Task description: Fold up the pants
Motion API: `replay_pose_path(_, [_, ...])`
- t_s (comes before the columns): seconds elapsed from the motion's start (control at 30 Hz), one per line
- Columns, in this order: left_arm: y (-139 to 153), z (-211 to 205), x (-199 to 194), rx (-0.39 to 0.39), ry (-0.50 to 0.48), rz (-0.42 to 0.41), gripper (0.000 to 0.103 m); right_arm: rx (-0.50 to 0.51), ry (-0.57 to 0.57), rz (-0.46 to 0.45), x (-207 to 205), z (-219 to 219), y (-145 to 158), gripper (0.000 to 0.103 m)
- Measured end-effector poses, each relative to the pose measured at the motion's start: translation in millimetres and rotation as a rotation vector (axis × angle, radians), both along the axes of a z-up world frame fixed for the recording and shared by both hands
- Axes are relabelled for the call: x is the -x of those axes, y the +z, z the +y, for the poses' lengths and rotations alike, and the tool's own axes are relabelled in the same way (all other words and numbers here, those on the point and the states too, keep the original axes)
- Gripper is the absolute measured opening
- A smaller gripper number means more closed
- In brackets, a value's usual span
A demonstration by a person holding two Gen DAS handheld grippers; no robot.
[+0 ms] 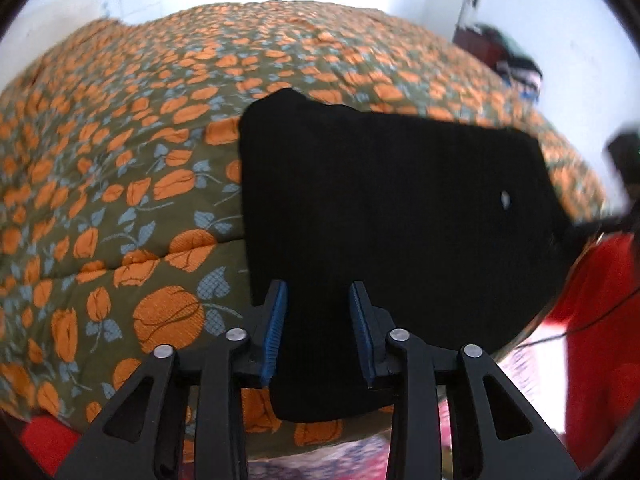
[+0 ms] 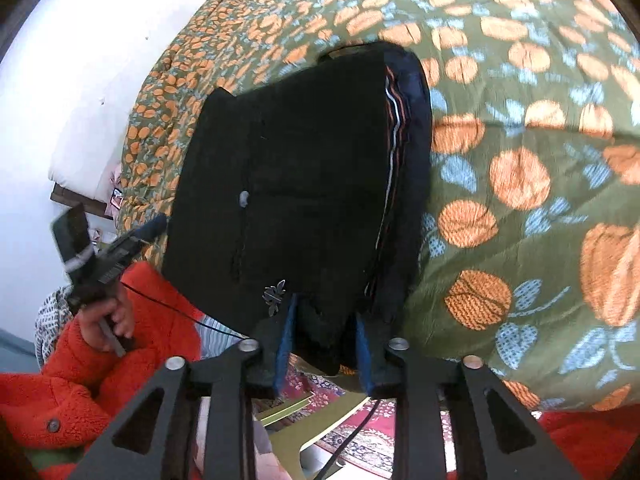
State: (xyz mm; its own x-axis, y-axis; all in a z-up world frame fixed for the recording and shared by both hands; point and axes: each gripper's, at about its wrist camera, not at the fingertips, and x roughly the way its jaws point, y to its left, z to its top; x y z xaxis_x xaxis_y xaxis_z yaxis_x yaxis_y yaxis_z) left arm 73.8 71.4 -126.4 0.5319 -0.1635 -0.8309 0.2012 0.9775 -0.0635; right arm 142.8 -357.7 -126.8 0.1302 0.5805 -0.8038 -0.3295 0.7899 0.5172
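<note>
1. Black pants (image 1: 384, 216) lie folded into a thick stack on the bed's flowered quilt (image 1: 120, 168), near its edge.
2. Left tool (image 1: 318, 300) hangs partly open over the near edge, gripping nothing.
3. Right tool (image 2: 326, 320) straddles the stack's near corner, blue pads (image 2: 286, 344) beside the cloth; grip unclear.
</note>
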Motion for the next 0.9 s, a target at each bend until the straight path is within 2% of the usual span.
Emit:
replay_pose_path(0.1, [-2,-12,2,-0.040,-0.031,-0.005,0.042,0.077,-0.021,-0.149,-4,6,39,0.035])
replay_pose_path(0.2, [-4,-20,2,-0.077,-0.045,-0.010,0.046,0.032,-0.009,-0.303,-13,25,81,0.035])
replay_pose_path(0.27, [-4,-22,2,-0.092,-0.047,-0.010,0.047,0.008,-0.006,-0.358,-24,38,84,0.035])
replay_pose_path(0.33, [-4,-23,2,-0.094,-0.035,-0.004,0.050,0.029,-0.016,-0.351,-38,47,64,0.039])
replay_pose_path(0.43, [-4,-22,0,-0.090,-0.018,-0.002,0.053,0.181,-0.041,-0.224,-62,55,0,0.034])
replay_pose_path(0.5, [-3,-22,1,-0.103,-0.005,0.002,0.058,0.189,-0.051,-0.273,-54,53,6,0.033])
replay_pose_path(0.6, [-4,-19,1,-0.082,0.006,0.014,0.058,0.184,-0.048,-0.328,-37,58,32,0.033])
replay_pose_path(0.73, [-3,-18,-4,-0.082,0.026,0.024,0.059,0.132,0.022,-0.381,4,58,62,0.034])
replay_pose_path(0.83, [-4,-20,-5,-0.091,0.030,0.028,0.059,0.112,0.073,-0.366,35,63,60,0.034])
replay_pose_path(0.9, [-4,-22,-6,-0.094,0.029,0.028,0.059,0.152,0.096,-0.360,55,67,48,0.034])
